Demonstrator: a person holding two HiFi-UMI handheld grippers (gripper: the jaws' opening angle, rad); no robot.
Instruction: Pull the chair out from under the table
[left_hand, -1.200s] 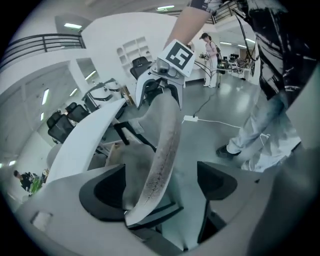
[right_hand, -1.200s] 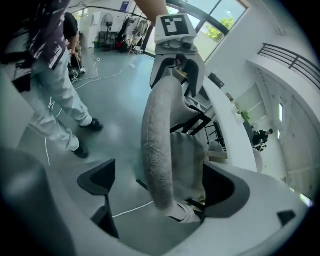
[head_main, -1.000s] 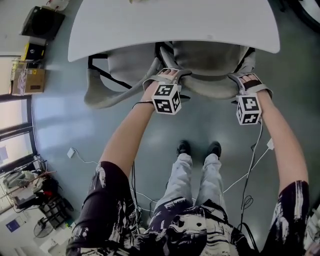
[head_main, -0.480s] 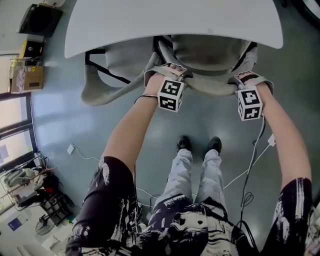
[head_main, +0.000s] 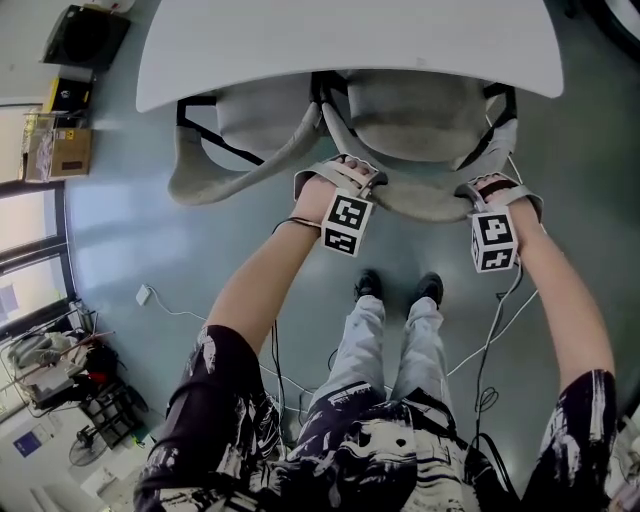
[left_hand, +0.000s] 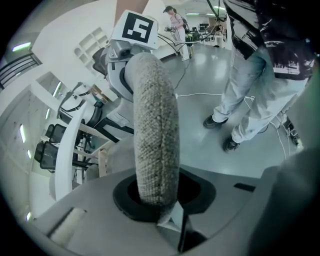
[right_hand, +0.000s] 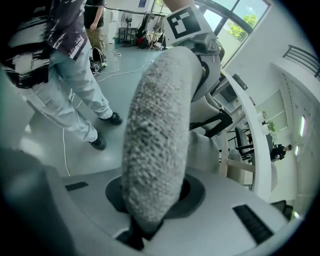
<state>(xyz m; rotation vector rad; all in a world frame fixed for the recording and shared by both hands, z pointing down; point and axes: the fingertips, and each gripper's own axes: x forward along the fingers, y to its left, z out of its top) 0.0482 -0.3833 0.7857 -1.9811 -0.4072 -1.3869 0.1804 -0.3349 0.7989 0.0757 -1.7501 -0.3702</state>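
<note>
At upper centre, my left gripper and right gripper, jaws just closed, clamped on the chair backrest.

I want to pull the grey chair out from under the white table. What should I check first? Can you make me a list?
1. Left claw gripping the chair back: ok. It has just been closing, and the fabric rim sits between its jaws.
2. Right claw gripping the chair back: ok. It has also just been closing on the rim.
3. Chair free of the table: cannot tell. Its front is hidden under the tabletop.
4. Neighbouring chair out of the way: cannot tell. Its rim runs right up to ours.
5. Floor behind safe for stepping back: not ok. Cables lie beside the person's shoes.
</note>
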